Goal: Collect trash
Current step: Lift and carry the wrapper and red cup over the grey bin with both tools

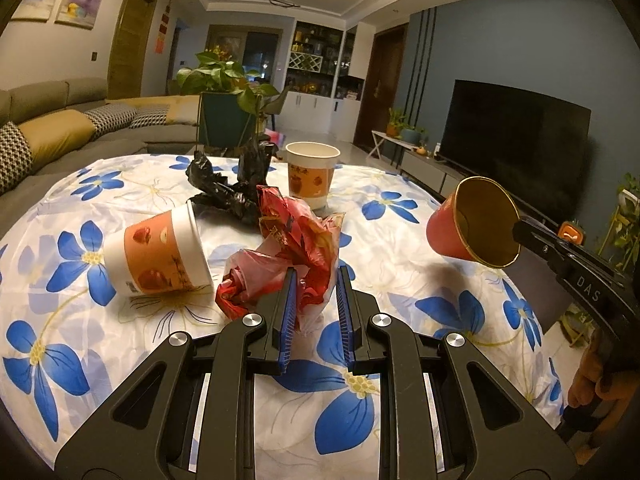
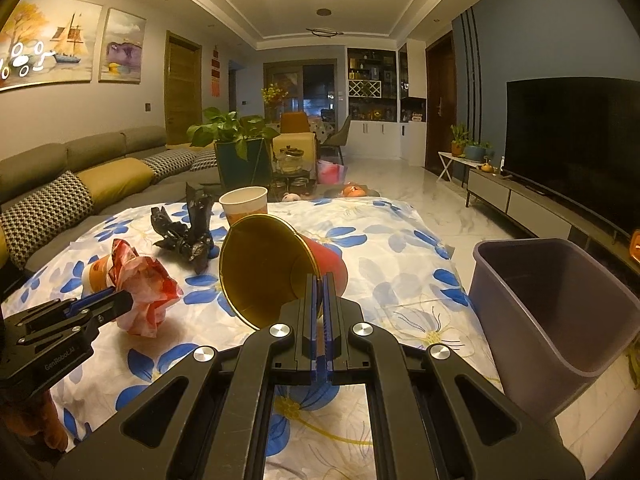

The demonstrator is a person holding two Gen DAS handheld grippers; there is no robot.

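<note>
Pinching the rim of a red cup (image 2: 320, 264) with the right gripper (image 2: 320, 284), fingers pressed nearly together, holding it tilted above the flowered table (image 2: 400, 248) beside a purple bin (image 2: 560, 320). Clamping a crumpled red wrapper (image 1: 296, 248) in the left gripper (image 1: 316, 284), raised off the cloth near a tipped paper cup (image 1: 160, 256).

The table (image 2: 400, 264) has bare cloth on the right side of the right wrist view, an open way to the bin (image 2: 560, 320) at the right edge. On the left it is crowded: a tipped cup (image 1: 156, 254), a black bag (image 1: 228, 188) and an upright cup (image 1: 312, 178) stand close together.
</note>
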